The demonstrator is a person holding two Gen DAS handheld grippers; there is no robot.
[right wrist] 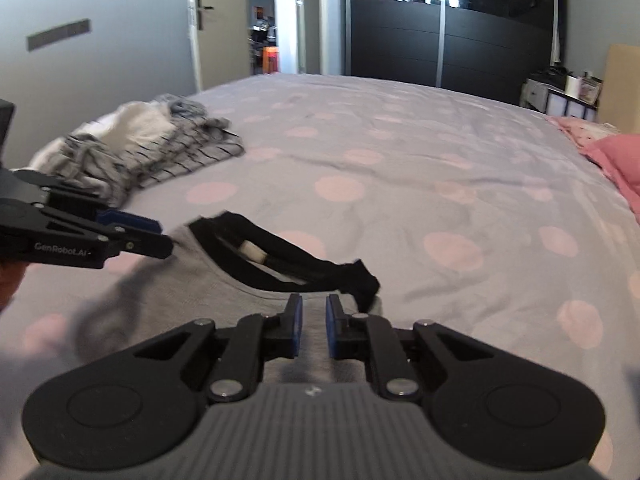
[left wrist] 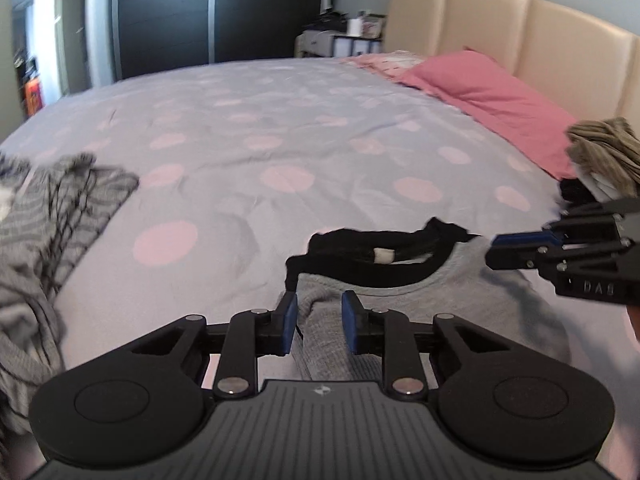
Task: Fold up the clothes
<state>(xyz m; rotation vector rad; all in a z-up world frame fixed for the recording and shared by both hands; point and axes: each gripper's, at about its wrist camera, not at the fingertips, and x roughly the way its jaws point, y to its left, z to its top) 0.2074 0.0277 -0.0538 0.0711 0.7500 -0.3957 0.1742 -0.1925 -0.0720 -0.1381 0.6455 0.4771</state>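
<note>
A grey top with a black neckline (left wrist: pixel 400 304) lies flat on the spotted bedspread, also in the right wrist view (right wrist: pixel 208 292). My left gripper (left wrist: pixel 319 322) is open, its blue pads (left wrist: pixel 289 320) either side of a raised fold at the top's left shoulder. My right gripper (right wrist: pixel 313 326) is narrowly open over the top's right shoulder, with grey cloth showing between the pads (right wrist: pixel 296 328). Each gripper shows from the side in the other's view, the right one (left wrist: pixel 520 246) and the left one (right wrist: pixel 132 232).
A heap of grey striped clothes (left wrist: pixel 52 232) lies at the bed's left, also in the right wrist view (right wrist: pixel 152 148). Pink pillows (left wrist: pixel 492 100) and a beige headboard (left wrist: pixel 520 32) are at the right. Folded clothes (left wrist: pixel 604 156) sit by the pillow. A dark wardrobe (right wrist: pixel 452 28) stands beyond.
</note>
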